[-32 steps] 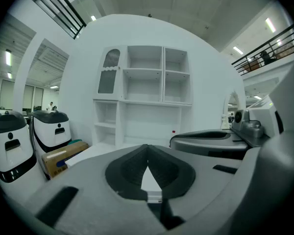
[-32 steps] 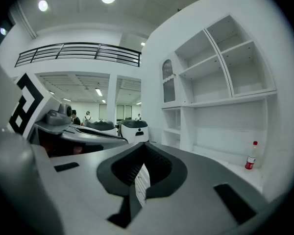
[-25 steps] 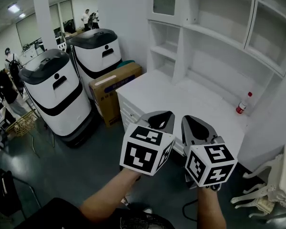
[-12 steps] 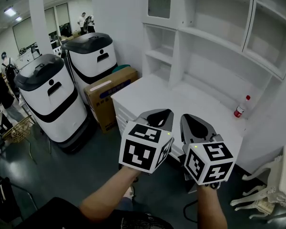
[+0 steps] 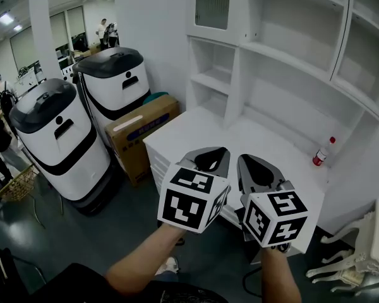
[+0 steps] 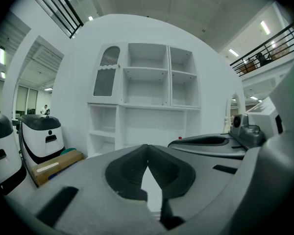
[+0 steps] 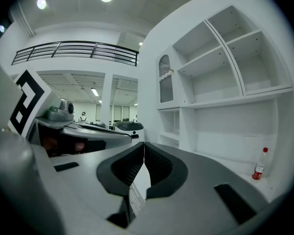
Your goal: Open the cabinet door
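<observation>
The white cabinet unit (image 5: 290, 62) has open shelves and one closed door with a ribbed glass pane (image 5: 213, 5) at its upper left. That door also shows in the left gripper view (image 6: 107, 77) and in the right gripper view (image 7: 165, 80). My left gripper (image 5: 208, 160) and right gripper (image 5: 256, 169) are held side by side in front of the white countertop (image 5: 196, 128), well short of the door and below it. In each gripper's own view the left gripper (image 6: 147, 148) and the right gripper (image 7: 144, 146) are shut, pads meeting at the tips with nothing between them.
A red-capped bottle (image 5: 323, 151) stands at the countertop's right end. Two white-and-black robot bodies (image 5: 60, 137) and a cardboard box (image 5: 142, 134) stand left of the cabinet. A white ornate chair (image 5: 360, 257) is at the lower right. People stand far back (image 5: 104, 33).
Both grippers have moved forward towards the cabinet together, so the countertop and shelves now look nearer and larger. Both stay shut.
</observation>
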{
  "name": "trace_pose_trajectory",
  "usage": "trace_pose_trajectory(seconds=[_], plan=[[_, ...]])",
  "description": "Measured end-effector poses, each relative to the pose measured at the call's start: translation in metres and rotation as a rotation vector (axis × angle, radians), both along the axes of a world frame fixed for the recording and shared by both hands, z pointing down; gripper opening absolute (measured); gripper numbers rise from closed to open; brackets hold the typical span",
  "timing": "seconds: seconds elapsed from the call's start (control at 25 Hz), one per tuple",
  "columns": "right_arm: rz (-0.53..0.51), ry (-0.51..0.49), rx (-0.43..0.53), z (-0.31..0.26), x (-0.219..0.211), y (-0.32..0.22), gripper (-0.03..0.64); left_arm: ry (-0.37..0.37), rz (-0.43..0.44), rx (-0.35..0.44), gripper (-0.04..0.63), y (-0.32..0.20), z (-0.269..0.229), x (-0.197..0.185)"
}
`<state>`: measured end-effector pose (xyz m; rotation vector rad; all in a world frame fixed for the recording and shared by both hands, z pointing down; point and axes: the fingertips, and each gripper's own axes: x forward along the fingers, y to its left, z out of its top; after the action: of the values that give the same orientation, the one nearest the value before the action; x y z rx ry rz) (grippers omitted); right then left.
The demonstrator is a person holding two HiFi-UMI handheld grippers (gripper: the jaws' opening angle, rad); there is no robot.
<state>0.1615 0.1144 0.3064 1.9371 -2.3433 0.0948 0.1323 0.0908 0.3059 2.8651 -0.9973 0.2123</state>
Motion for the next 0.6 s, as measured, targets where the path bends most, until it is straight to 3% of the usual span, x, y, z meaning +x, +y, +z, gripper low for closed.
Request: trace_pose_trajectory(seconds=[0.6], plan=[[0.075,0.014,0.013,-0.019,-0.027,-0.109,0.02,0.016,0.061,0.003,0.011,-0.115,-0.014,-0.031]])
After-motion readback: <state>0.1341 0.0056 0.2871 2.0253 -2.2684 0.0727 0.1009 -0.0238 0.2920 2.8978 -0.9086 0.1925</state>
